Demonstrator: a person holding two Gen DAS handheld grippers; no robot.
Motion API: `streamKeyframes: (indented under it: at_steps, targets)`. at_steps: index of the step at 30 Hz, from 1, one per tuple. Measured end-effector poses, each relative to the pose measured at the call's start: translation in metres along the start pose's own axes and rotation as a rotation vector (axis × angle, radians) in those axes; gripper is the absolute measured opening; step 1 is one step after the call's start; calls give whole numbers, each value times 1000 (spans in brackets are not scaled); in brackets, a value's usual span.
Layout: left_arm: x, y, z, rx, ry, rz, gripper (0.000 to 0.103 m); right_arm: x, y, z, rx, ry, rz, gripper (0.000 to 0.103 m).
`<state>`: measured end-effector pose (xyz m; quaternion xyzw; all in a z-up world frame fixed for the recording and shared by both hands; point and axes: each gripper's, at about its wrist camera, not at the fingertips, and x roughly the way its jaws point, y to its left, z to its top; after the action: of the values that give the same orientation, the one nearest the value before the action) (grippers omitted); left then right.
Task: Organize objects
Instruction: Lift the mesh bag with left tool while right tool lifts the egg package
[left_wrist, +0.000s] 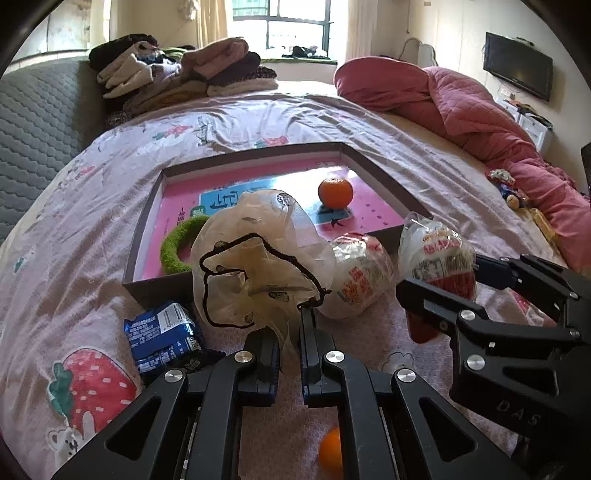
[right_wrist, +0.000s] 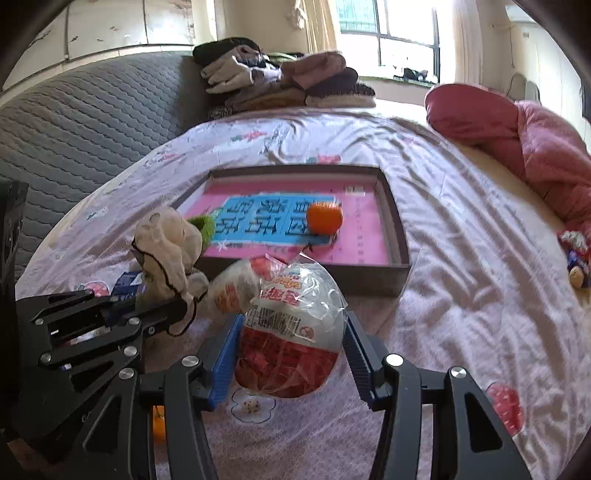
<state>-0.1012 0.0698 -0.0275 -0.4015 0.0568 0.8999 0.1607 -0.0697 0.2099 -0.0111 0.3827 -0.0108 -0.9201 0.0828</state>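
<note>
My left gripper (left_wrist: 291, 325) is shut on the bottom of a cream gauze pouch with a black drawstring (left_wrist: 255, 258) and holds it up off the bed. My right gripper (right_wrist: 291, 336) is shut on a red-and-white wrapped egg toy (right_wrist: 291, 332), also seen as the egg toy (left_wrist: 439, 254) in the left wrist view. A second wrapped egg toy (left_wrist: 360, 273) lies on the sheet between them. Behind stands a shallow box lid with a pink floor (left_wrist: 373, 158) that holds an orange (left_wrist: 335, 191) and a green fuzzy ring (left_wrist: 177, 243).
A blue snack packet (left_wrist: 162, 334) lies at the left by the box corner. Another orange (left_wrist: 330, 452) lies under my left gripper. Small toys (left_wrist: 511, 188) sit by the red quilt (left_wrist: 480, 110). Folded clothes (left_wrist: 184, 70) are piled at the bed's head.
</note>
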Motion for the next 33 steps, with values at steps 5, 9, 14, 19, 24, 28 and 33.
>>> streamKeyframes:
  at_steps: [5, 9, 14, 19, 24, 28, 33]
  targets:
    - [-16, -1, 2, 25, -53, 32, 8, 0, 2, 1, -14, -2, -4, 54]
    - [-20, 2, 5, 16, -59, 26, 8, 0, 3, 3, -20, -6, -8, 54]
    - [-23, 6, 7, 6, -70, 29, 8, -6, 5, 6, -35, -33, -32, 54]
    - [-27, 8, 9, 1, -88, 41, 8, -10, 5, 10, -28, -50, -22, 54]
    - [-28, 12, 11, -12, -96, 46, 8, -12, 6, 12, -31, -59, -23, 54]
    - [-31, 13, 13, -18, -107, 47, 8, -16, 8, 15, -40, -74, -29, 54]
    - [-32, 15, 18, -22, -116, 51, 8, -21, 13, 23, -55, -102, -39, 54]
